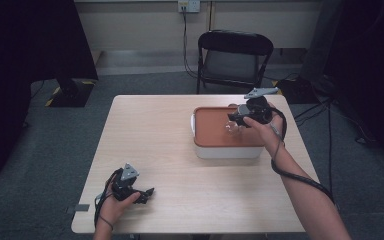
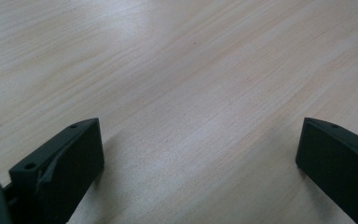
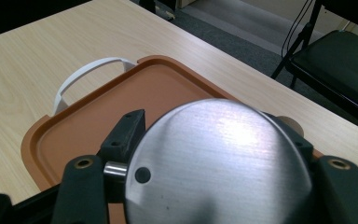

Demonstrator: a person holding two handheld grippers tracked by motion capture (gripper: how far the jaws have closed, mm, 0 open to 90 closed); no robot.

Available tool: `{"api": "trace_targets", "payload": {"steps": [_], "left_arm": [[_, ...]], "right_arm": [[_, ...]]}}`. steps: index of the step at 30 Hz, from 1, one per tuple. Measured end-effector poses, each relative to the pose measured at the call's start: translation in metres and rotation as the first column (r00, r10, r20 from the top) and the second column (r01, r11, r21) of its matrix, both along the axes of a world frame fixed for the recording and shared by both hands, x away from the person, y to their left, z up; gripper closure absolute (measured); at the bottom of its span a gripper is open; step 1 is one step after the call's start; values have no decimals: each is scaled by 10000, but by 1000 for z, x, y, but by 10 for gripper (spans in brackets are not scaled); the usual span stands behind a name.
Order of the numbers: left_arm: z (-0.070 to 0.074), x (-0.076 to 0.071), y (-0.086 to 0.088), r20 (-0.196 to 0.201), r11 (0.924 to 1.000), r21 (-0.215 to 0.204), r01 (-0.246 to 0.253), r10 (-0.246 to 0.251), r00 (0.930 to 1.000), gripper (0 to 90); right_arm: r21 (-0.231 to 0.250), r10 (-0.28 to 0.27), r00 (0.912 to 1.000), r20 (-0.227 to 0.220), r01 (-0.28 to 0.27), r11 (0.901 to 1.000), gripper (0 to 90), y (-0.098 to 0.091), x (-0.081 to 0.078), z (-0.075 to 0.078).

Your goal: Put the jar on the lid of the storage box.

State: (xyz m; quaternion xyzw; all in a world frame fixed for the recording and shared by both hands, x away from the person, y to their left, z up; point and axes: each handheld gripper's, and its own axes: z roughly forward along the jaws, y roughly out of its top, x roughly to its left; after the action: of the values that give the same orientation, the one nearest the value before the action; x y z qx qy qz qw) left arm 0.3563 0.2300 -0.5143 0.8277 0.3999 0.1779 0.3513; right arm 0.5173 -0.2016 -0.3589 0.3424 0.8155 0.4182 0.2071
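Observation:
A round brushed-metal object [image 3: 219, 168] sits between the jaws of my right gripper [image 3: 214, 135], which is shut on its sides. In the high view the right gripper [image 1: 235, 121] holds this shiny object [image 1: 231, 128] just over the orange lid [image 1: 215, 130] of a white box [image 1: 227, 151] at the table's right. Whether the object touches the lid I cannot tell. My left gripper [image 1: 147, 194] rests near the table's front left edge. Its jaws stand wide apart over bare wood in the left gripper view [image 2: 200, 154], with nothing between them.
The box has a white handle [image 3: 81, 79] on its left end. The light wooden table [image 1: 150, 140] is bare between the two grippers. A black folding chair [image 1: 232, 57] stands behind the table. A dark stand base [image 1: 70, 92] sits on the floor at the back left.

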Motion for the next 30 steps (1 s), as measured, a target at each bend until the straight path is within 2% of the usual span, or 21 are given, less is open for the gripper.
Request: {"api": "trace_targets", "payload": {"steps": [10,30], "left_arm": [[0,0,0,-9,10000,-10,7,-7,10000,5],[0,0,0,-4,10000,-5,-4,4,10000,5]], "right_arm": [[-21,-121,9999,-118,120,9999,382,5,7,-4],[243,-289,9994,-162,293,9993,383,7,14,-9]]}}
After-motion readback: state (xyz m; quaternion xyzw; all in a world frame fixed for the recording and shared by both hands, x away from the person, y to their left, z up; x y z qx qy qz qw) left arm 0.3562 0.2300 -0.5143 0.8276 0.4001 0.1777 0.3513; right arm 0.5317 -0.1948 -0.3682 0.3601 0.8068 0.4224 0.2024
